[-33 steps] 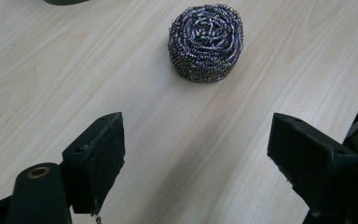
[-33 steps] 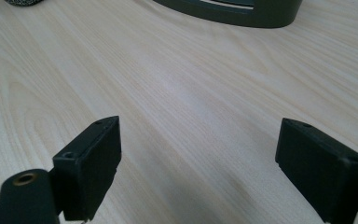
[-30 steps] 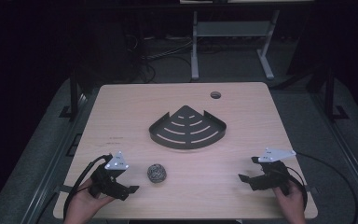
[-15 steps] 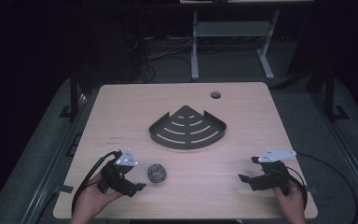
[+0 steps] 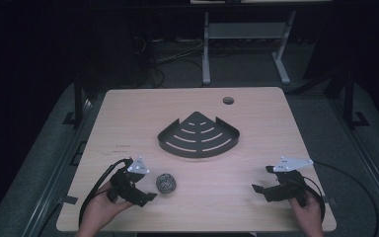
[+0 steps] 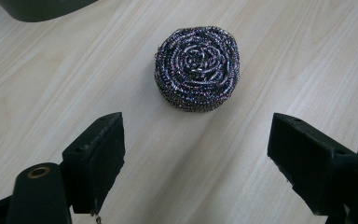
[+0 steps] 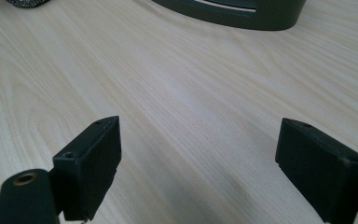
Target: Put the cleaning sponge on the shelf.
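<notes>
On our table [image 5: 128, 113], left gripper [image 5: 145, 190] jaws apart just short of scourer [image 5: 166, 182], right gripper [image 5: 261, 183] jaws apart over bare wood, rack [image 5: 198, 135] beyond

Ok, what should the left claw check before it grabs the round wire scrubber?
1. Left claw open wider than the wire scrubber: ok.
2. Scrubber lined up between the jaws: ok, it sits just ahead of the gap.
3. Claw touching the scrubber: not yet, apart.
4. Table around the scrubber free of other things: ok; the dark corner tray lies farther back.
5. Right claw out of the way: ok, open at the far side.
6. How squashy the scrubber is: cannot tell.
</notes>
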